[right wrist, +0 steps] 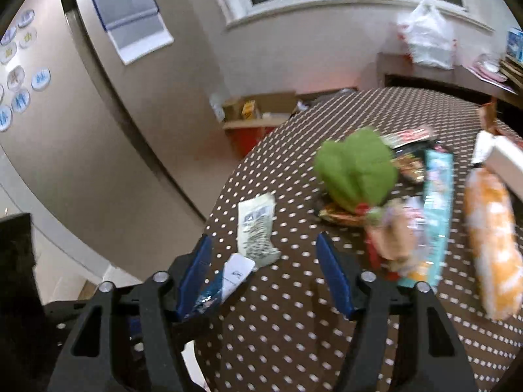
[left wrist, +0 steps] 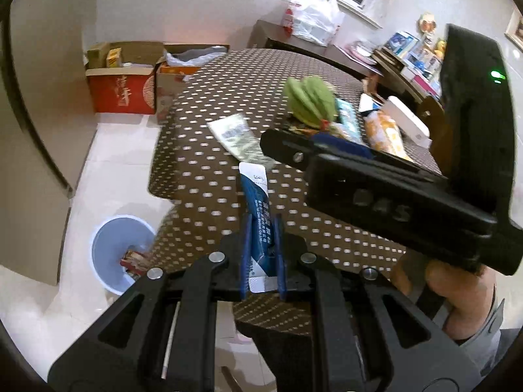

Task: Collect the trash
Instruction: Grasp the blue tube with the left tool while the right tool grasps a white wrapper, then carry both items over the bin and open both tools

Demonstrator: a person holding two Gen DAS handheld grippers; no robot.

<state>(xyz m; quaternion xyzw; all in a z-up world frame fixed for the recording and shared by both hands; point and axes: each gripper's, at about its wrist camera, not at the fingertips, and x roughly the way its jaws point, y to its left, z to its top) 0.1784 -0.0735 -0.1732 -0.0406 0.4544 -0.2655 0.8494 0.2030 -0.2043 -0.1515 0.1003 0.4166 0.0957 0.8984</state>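
My left gripper (left wrist: pixel 263 219) is shut on a blue and white wrapper (left wrist: pixel 256 196), held over the near edge of the dotted table (left wrist: pixel 209 121); the wrapper also shows in the right wrist view (right wrist: pixel 228 281). A pale green printed wrapper (left wrist: pixel 240 138) lies flat on the table beyond it, also in the right wrist view (right wrist: pixel 256 228). My right gripper (right wrist: pixel 263 241) is open and empty above the table, just short of that pale wrapper. Its black body (left wrist: pixel 392 189) shows in the left wrist view. A blue bin (left wrist: pixel 119 251) with trash inside stands on the floor at the left.
Green bananas (right wrist: pixel 358 170), snack packets (right wrist: pixel 438 209) and an orange bread bag (right wrist: pixel 493 245) crowd the table's right side. Cardboard boxes (left wrist: pixel 122 81) stand on the floor by the far wall. A fridge (right wrist: pixel 65 124) is at the left.
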